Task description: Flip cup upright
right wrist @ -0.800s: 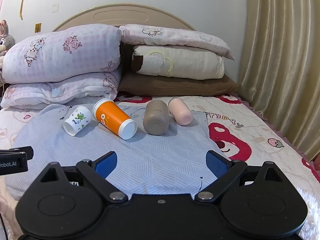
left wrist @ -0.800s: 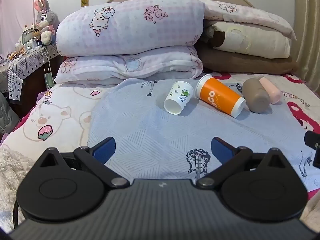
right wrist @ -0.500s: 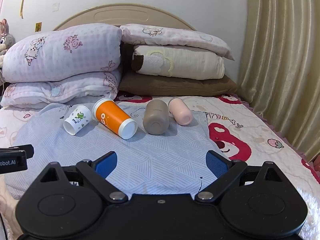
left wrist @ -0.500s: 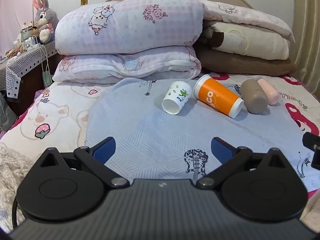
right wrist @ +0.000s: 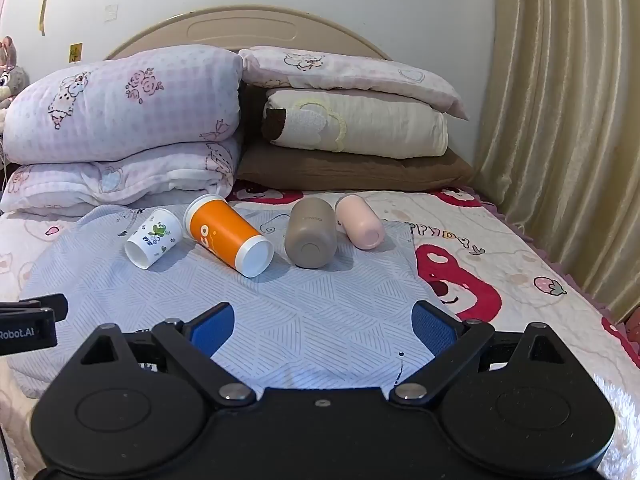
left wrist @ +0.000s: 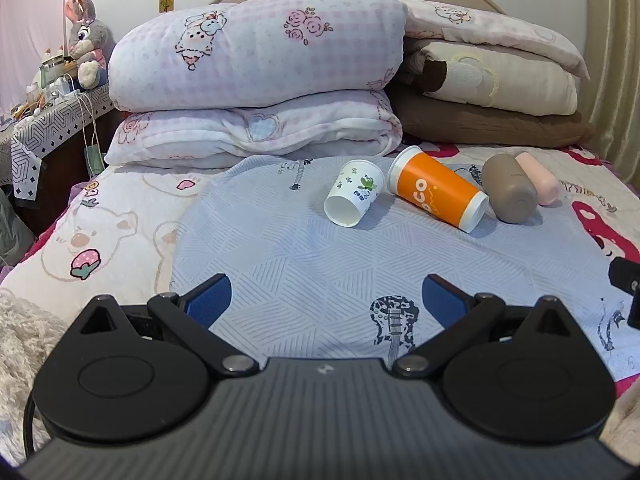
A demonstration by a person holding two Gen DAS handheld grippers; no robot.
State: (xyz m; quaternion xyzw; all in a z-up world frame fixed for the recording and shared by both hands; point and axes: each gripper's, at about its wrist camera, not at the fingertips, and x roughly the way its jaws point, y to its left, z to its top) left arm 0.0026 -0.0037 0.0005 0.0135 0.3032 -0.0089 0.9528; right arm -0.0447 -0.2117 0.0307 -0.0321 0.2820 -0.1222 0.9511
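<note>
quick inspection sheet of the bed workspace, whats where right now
surface: grey-blue mat spread on the bed's cartoon sheet.
job's things: four cups on their sides in a row on the mat: white cup, orange cup, brown cup, pink cup.
clutter: nothing seen on the mat.
grippers: left gripper and right gripper both open, empty, short of the cups.
cables: white cables hang off the side table.
surroundings: stacked pillows, headboard, curtain, plush rabbit.
</note>
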